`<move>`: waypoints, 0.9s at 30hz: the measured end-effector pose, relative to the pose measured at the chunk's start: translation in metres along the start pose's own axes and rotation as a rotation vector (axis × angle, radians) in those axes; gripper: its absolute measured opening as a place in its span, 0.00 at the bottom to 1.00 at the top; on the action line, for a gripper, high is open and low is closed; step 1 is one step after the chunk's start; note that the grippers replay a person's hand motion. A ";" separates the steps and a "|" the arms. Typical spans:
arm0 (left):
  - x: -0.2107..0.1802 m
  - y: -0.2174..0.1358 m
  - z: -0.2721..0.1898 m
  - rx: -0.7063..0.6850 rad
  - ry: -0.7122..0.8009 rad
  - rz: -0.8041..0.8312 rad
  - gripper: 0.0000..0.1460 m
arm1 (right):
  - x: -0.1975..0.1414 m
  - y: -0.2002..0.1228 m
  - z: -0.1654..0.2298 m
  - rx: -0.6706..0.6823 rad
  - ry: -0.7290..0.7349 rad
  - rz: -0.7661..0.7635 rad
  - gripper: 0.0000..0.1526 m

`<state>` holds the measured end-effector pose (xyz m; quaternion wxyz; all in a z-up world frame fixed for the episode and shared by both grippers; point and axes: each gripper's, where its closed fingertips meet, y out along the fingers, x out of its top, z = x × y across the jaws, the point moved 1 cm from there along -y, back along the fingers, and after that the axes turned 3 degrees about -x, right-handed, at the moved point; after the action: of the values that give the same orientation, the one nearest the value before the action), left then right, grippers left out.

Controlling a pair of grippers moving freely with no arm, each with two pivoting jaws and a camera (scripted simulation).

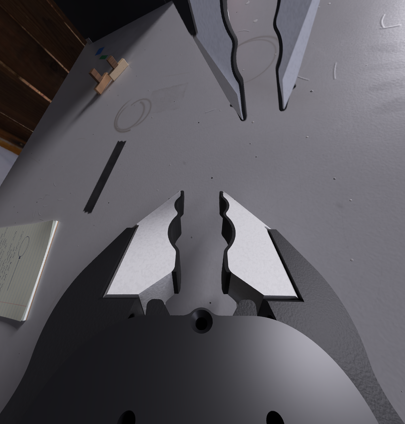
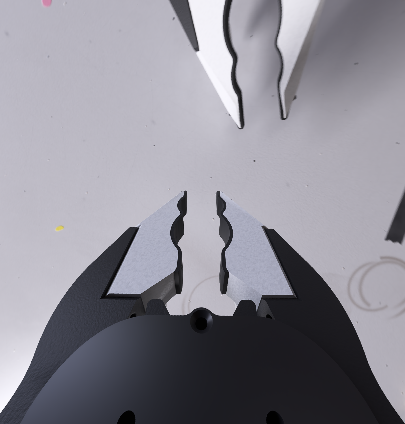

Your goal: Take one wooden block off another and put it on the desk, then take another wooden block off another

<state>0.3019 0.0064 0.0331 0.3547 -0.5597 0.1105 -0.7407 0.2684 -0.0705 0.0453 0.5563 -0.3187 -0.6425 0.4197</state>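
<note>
Several small wooden blocks point(image 1: 108, 74) sit in a tight cluster far off at the upper left of the white desk point(image 1: 219, 156), near its edge. A pale block point(image 1: 119, 68) seems to rest against a dark brown one point(image 1: 112, 61); the stacking is too small to tell. My left gripper point(image 1: 201, 192) is open and empty, low over the bare desk. My right gripper point(image 2: 201, 192) is also open and empty. The two face each other tip to tip: the right gripper point(image 1: 262, 113) shows at the top of the left wrist view, the left gripper point(image 2: 261, 121) at the top of the right wrist view. Neither is near the blocks.
A lined notepad point(image 1: 20, 268) lies at the desk's left edge. A black tape strip point(image 1: 105, 176) runs between it and the blocks, and also shows in the right wrist view point(image 2: 403, 211). Blue and green stickers point(image 1: 101, 54) lie beyond the blocks. A dark wooden surface point(image 1: 25, 57) lies past the edge.
</note>
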 end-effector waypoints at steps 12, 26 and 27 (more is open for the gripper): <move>0.000 0.000 0.003 0.000 -0.023 -0.008 0.21 | 0.007 -0.024 -0.014 -0.295 0.243 -0.249 0.15; 0.002 -0.002 0.003 -0.004 -0.035 -0.025 0.21 | -0.001 -0.015 0.009 -0.271 0.283 -0.288 0.14; 0.001 -0.002 0.003 -0.004 -0.035 -0.024 0.21 | -0.002 -0.015 0.009 -0.270 0.290 -0.291 0.14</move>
<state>0.3040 0.0076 0.0365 0.3465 -0.5744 0.0990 -0.7350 0.2605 -0.0811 0.0579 0.6499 -0.3510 -0.6452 0.1953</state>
